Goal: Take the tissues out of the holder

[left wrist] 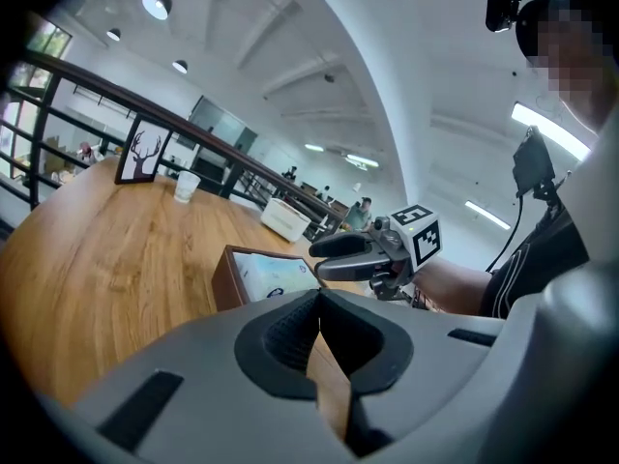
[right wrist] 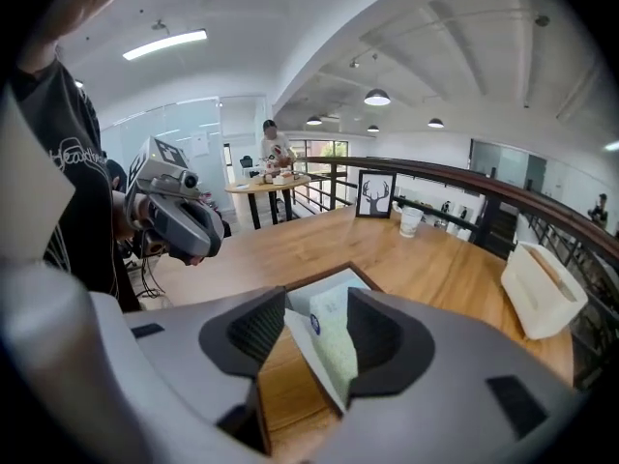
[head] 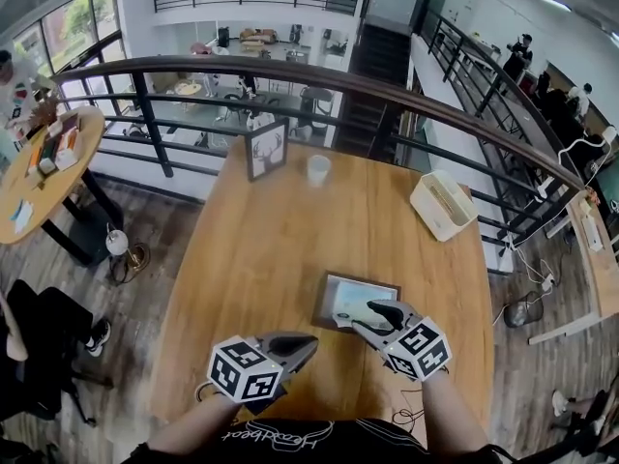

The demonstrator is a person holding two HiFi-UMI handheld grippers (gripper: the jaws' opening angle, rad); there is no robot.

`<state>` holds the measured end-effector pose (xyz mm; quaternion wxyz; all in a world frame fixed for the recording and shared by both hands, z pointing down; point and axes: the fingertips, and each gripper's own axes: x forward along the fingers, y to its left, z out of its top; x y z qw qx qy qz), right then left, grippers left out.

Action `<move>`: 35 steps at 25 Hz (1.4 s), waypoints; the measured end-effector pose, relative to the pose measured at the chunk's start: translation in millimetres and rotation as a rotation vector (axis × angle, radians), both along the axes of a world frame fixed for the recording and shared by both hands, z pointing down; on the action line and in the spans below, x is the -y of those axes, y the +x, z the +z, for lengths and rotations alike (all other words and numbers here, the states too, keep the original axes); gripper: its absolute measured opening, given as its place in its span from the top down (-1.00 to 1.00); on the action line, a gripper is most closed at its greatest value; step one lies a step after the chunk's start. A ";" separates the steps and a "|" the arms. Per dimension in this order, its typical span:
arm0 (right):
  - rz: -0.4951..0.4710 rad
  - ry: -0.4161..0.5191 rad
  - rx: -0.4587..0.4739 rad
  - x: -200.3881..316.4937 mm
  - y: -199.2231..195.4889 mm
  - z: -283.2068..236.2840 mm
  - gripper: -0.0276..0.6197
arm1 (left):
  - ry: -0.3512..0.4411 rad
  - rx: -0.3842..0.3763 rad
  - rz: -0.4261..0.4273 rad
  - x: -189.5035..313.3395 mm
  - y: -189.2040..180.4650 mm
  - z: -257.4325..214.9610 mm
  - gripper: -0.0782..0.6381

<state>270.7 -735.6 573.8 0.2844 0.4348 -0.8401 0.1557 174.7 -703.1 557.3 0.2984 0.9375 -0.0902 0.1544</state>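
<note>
A brown wooden holder (head: 324, 304) lies on the near part of the wooden table (head: 271, 249), with a white and pale green tissue pack (head: 360, 301) in it. My right gripper (head: 355, 314) hovers over the holder's near edge. In the right gripper view the tissue pack (right wrist: 334, 341) stands tilted between the jaws of the right gripper (right wrist: 317, 303); the jaws are open, with a gap at the left pad. My left gripper (head: 311, 341) is a little to the left, off the holder, shut and empty. In the left gripper view its tips (left wrist: 319, 303) meet, and the holder (left wrist: 232, 278) lies beyond.
A white open box (head: 443, 204) sits at the table's right edge. A white cup (head: 318, 169) and a framed deer picture (head: 265, 149) stand at the far edge, before a railing (head: 290, 71). A round table (head: 39, 177) stands off to the left.
</note>
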 end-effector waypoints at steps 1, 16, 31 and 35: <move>-0.014 0.003 -0.016 3.9 0.1 0.8 0.33 | -0.007 0.000 -0.006 2.9 -3.2 2.3 0.75; -0.197 -0.182 -0.321 41.8 19.2 76.5 -0.02 | -0.050 0.024 -0.057 31.4 -30.5 33.2 0.75; -0.229 -0.357 -0.373 46.9 22.8 108.9 0.04 | -0.061 0.037 -0.099 33.2 -43.4 41.0 0.75; -0.248 -0.323 -0.408 44.1 20.3 106.1 0.12 | -0.022 0.065 -0.110 31.7 -49.4 36.8 0.75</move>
